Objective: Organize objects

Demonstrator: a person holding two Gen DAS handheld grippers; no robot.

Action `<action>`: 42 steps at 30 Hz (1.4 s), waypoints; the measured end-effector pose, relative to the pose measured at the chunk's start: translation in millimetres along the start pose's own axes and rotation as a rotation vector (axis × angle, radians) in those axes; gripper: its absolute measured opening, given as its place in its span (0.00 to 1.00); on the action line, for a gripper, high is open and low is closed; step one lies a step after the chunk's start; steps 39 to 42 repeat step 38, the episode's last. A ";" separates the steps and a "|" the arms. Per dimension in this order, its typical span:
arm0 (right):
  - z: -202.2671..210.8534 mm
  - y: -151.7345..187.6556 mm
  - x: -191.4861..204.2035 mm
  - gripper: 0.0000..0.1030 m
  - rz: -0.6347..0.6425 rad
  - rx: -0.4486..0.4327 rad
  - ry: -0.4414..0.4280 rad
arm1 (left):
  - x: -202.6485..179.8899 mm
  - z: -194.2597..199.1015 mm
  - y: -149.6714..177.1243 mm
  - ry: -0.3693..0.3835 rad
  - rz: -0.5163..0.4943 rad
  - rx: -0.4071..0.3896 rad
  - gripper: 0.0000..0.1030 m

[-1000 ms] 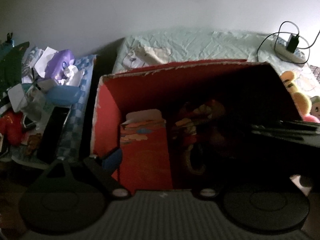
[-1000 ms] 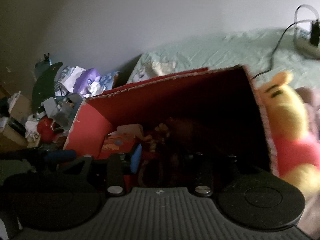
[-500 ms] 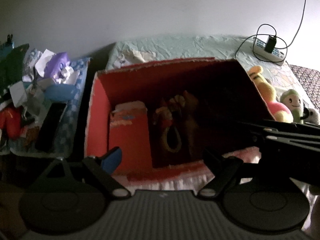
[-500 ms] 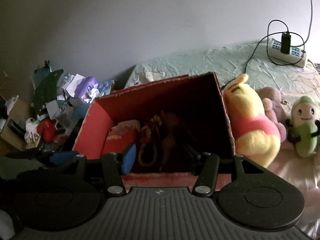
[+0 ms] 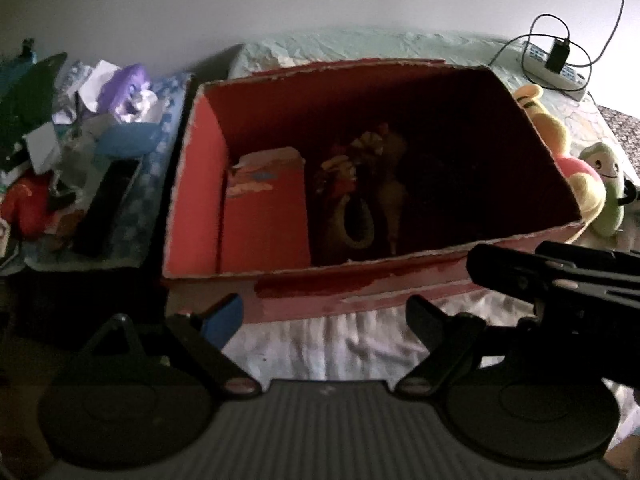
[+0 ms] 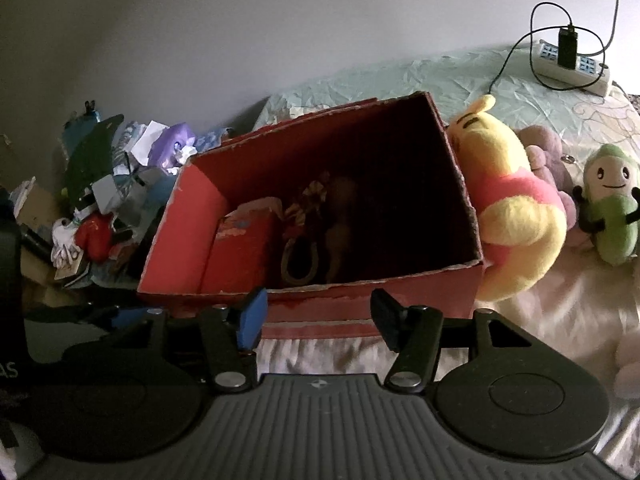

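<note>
A red cardboard box [image 5: 360, 280] [image 6: 372, 312] stands open on the bed. Inside it lie a red carton [image 5: 266, 220] [image 6: 240, 256] at the left and a brown toy with a rope loop [image 5: 358, 200] [image 6: 304, 236] in the middle. A yellow bear plush [image 6: 516, 204] [image 5: 560, 144] leans on the box's right wall, with a purple plush [image 6: 552, 160] behind it and a green plush [image 6: 612, 216] [image 5: 608, 184] further right. My left gripper [image 5: 324, 316] and my right gripper [image 6: 318, 308] both hang open and empty just in front of the box's near wall.
A heap of clutter [image 5: 80, 140] [image 6: 108, 196] with papers, a purple item and a red thing fills the left side beside the box. A white power strip with a charger and cable [image 6: 572, 60] [image 5: 556, 64] lies on the bed at the far right. The wall rises behind.
Both grippers have drawn back and up out of the box and now sit before its near wall. The plush toys to the right have come into view.
</note>
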State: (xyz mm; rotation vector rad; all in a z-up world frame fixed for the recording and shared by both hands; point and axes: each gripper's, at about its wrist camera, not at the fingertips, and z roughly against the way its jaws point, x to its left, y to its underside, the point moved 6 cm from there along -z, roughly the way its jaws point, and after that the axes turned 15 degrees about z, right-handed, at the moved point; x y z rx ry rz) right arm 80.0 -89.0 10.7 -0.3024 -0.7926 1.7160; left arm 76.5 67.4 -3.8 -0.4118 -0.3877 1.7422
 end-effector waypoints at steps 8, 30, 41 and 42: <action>4.8 -1.7 -0.6 0.62 0.002 -0.004 -0.011 | 4.1 5.0 -2.2 -0.036 0.022 -0.005 0.85; 15.6 -45.7 -15.8 0.66 0.036 -0.120 0.045 | -8.9 19.5 -51.9 -0.036 0.024 -0.121 0.85; 6.0 -52.0 -19.0 0.66 0.041 -0.121 0.055 | -7.7 9.2 -60.9 -0.047 0.031 -0.136 0.85; 6.0 -52.0 -19.0 0.66 0.041 -0.121 0.055 | -7.7 9.2 -60.9 -0.047 0.031 -0.136 0.85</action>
